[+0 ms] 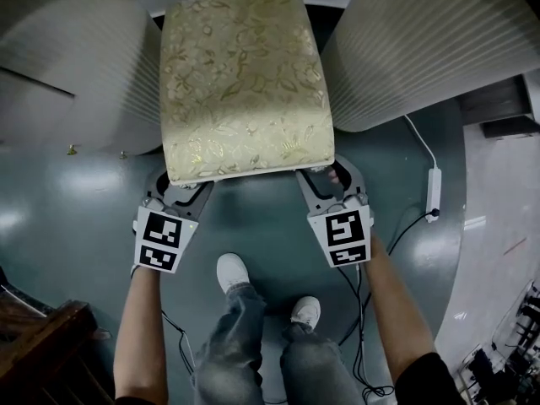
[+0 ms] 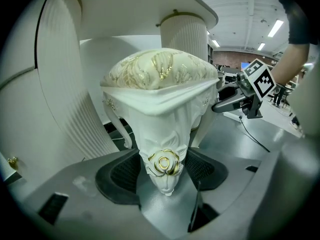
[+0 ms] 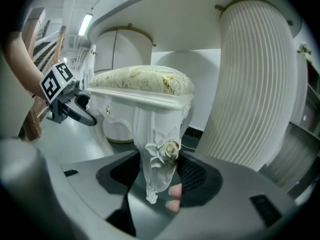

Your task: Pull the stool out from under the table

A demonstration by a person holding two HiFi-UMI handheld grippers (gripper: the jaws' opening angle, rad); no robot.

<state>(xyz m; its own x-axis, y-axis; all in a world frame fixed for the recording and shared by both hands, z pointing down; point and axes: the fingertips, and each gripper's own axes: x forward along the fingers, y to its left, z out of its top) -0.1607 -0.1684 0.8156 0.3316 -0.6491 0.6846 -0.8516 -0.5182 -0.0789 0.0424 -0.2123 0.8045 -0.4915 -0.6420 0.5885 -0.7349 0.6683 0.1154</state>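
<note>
The stool [image 1: 245,83], white-framed with a gold floral cushion, stands between the table's two fluted pedestals, its near edge toward me. My left gripper [image 1: 181,191] is at its near left corner. There the carved leg with a gold rose [image 2: 164,163] fills the gap between the dark pads, jaws closed against it. My right gripper [image 1: 325,184] is at the near right corner. Its jaws hold that corner's rose-carved leg [image 3: 159,156] between them, and two fingertips [image 3: 175,190] of a person show beside the right pad. Each gripper also appears in the other's view: right gripper [image 2: 235,101], left gripper [image 3: 75,111].
Fluted white pedestals [image 1: 67,66] [image 1: 422,49] flank the stool, with the tabletop [image 2: 150,9] overhead. A white power strip [image 1: 434,191] and black cables lie on the teal floor at right. Dark wooden furniture [image 1: 42,344] sits at lower left. My white shoes [image 1: 232,270] are just behind the grippers.
</note>
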